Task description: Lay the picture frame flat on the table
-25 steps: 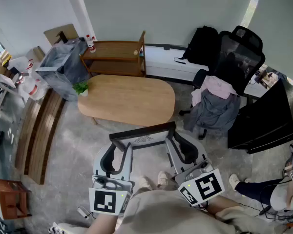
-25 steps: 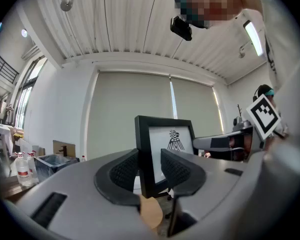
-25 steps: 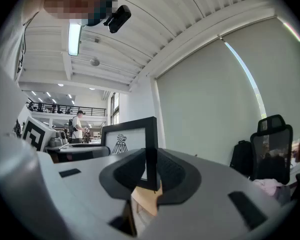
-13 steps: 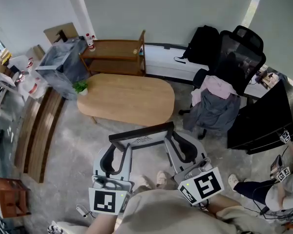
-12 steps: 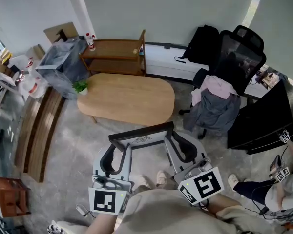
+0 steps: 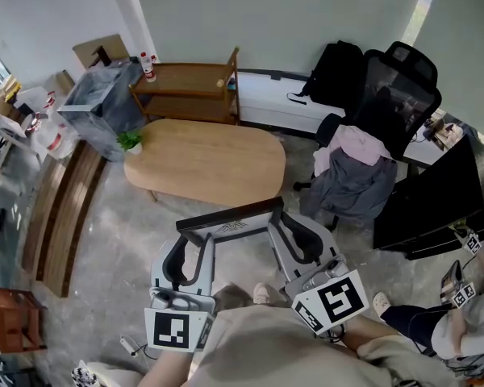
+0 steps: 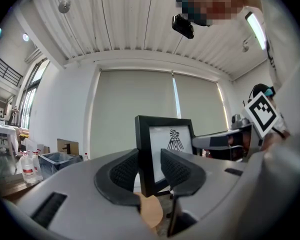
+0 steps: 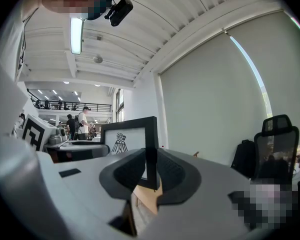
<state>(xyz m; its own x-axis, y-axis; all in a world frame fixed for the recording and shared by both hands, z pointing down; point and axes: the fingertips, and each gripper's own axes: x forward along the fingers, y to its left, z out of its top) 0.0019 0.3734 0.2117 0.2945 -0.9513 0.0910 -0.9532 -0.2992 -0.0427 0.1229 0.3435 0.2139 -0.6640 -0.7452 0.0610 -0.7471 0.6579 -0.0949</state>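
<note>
Head view showed you holding the picture frame between both claws, above the floor and just short of the near edge of the oval wooden table. The frame stood upright, with its top bar running across between the two claws. It was not touching the tabletop.

Left gripper view showed the left gripper clamped on one upright side bar of the frame, a ribbed pad pressed against each face of that bar. Right gripper view showed the right gripper closed the same way on the opposite side bar. The printed emblem behind the glass was visible from both views, so you had the frame pinched at both sides with its face turned toward you.

By my reading, the pickup was done and you were partway through the carry. What was left was bringing the frame over the table, tipping it from upright to level, setting it down and letting go. A small potted plant stood at the table's left end, well apart from the stretch of wood nearest the frame.
</note>
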